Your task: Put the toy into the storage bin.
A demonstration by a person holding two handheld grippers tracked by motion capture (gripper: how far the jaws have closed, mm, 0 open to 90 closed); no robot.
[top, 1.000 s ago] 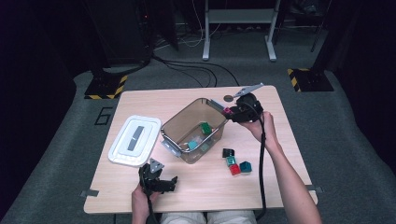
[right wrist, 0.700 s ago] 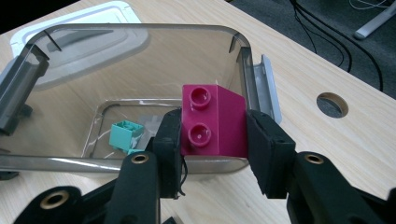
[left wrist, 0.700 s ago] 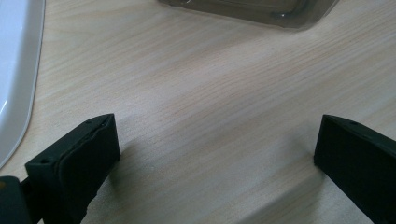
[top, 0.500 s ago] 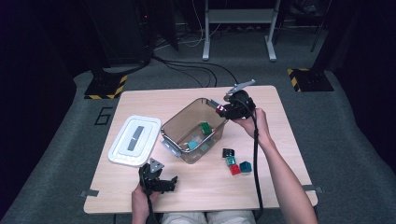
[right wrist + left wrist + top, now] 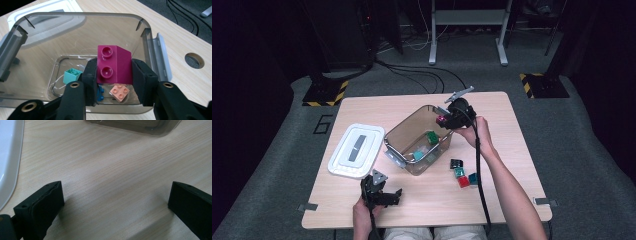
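My right hand-held gripper, clamped on the magenta brick, has moved from beside the bin to over its rim, so dropping comes next. My left hand-held gripper rests wide and empty on the worktop.

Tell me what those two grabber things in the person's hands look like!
Both are black. The left gripper carries a grey three-cornered plate on top, and its own view shows two chunky black blocks as jaws. The right gripper has a grey plate too, plus a black cable trailing back along the forearm. Its view shows brass-coloured rivets on the black jaw arms. The forearms are bare, no sleeves.
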